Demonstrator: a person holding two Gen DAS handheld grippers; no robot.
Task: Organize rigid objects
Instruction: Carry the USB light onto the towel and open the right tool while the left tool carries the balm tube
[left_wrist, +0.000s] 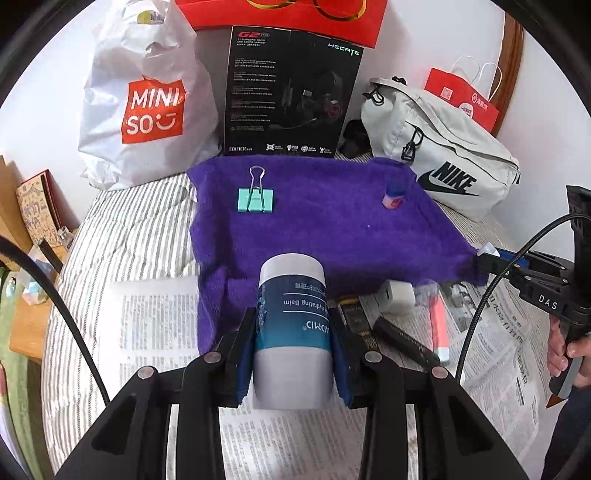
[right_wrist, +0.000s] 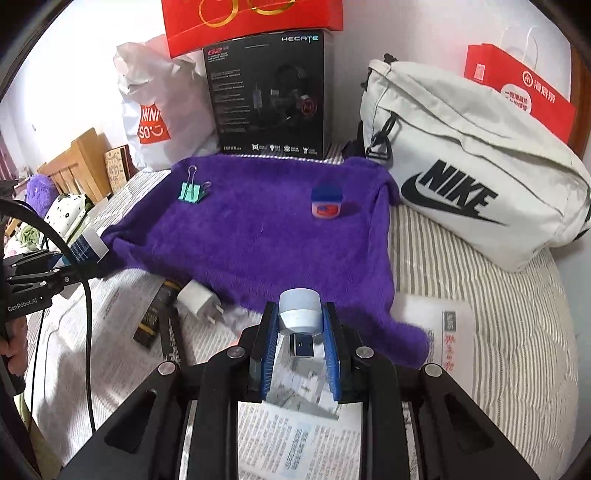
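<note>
While my left hand-held gripper (left_wrist: 291, 343) clamps the hydrating balm tube (left_wrist: 291, 325), my right hand-held gripper (right_wrist: 300, 325) grips a small USB lamp (right_wrist: 299, 314), both above newspaper (right_wrist: 295, 443). Beyond, binder clip (left_wrist: 256, 199) and small jar (right_wrist: 325, 203) rest well apart on the purple towel (left_wrist: 325, 229).

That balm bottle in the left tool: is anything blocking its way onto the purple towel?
Nothing visible does. The balm bottle is held just over the purple towel's near edge; the binder clip and small jar sit far back, leaving the middle open.

one binder clip (left_wrist: 256, 199), two grippers (left_wrist: 291, 347), one towel (left_wrist: 332, 229)
</note>
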